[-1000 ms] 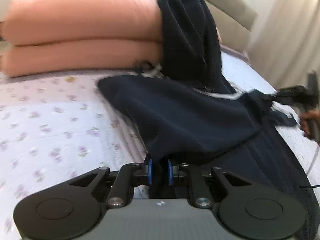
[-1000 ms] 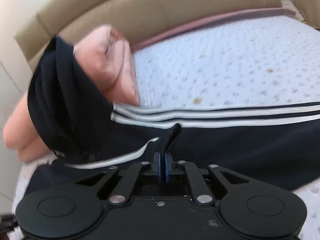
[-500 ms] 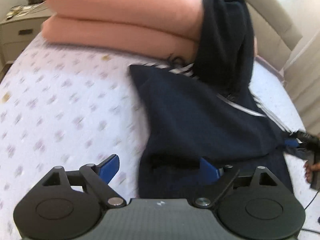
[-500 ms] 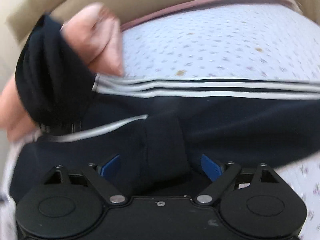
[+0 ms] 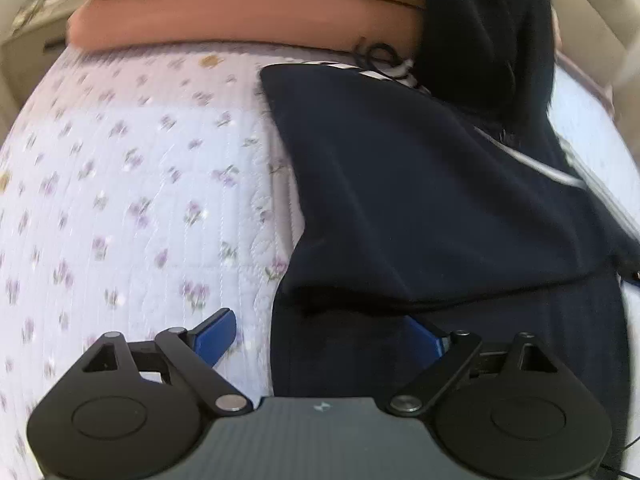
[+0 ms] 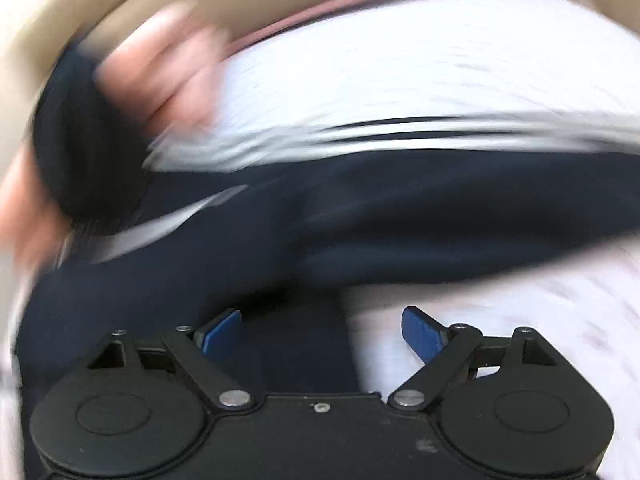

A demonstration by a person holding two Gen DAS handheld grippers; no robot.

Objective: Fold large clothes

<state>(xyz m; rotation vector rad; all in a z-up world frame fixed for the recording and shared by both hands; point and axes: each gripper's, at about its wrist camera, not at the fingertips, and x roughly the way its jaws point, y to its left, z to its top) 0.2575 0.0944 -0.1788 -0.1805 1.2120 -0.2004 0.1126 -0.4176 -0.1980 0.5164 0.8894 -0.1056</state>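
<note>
Left wrist: left gripper jaws released, navy garment edge between; right gripper likewise.

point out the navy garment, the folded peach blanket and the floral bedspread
dark navy fabric garment (image 5: 420, 200), left wrist view, on its folded top layer
folded peach blanket (image 5: 248, 12), left wrist view, on its front edge
lilac floral quilted bedspread (image 5: 132, 184), left wrist view, on bare quilting

two low wrist views – close over one navy garment
</note>
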